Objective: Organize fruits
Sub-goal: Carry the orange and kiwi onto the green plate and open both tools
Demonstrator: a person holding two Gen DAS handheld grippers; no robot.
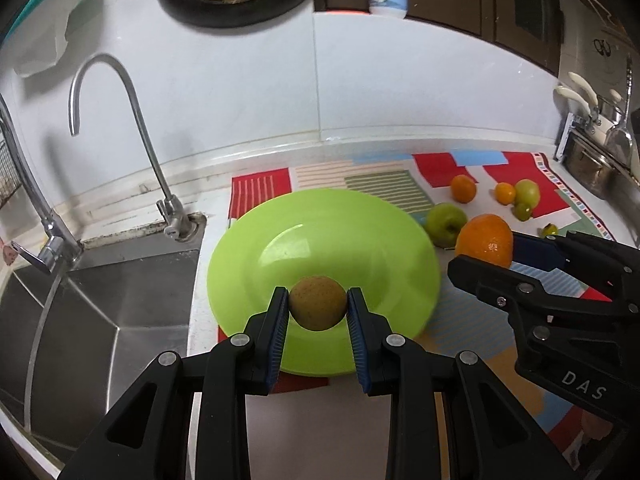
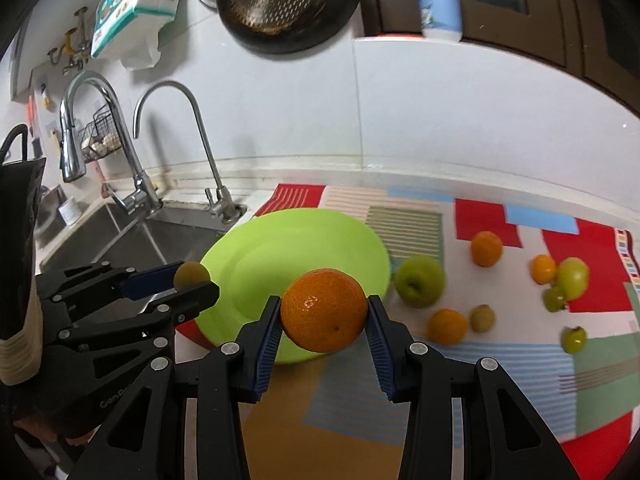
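Step in hand: transfer of two fruits to the green plate [image 1: 400,240]. The left gripper [image 1: 318,304] is clamped on a small brownish-green fruit [image 1: 317,303], held above the plate's near side. The right gripper [image 2: 324,312] is closed on an orange [image 2: 323,309], held over the plate's right rim. The plate appears empty. Next move, as judged: lower each fruit to the plate's well, then release, keeping the two grippers apart. Other fruit remains on the patterned mat [image 2: 500,368], right of the plate.

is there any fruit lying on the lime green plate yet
No: the round lime green plate is bare, and the small brown fruit over it is clamped between the left gripper jaws.
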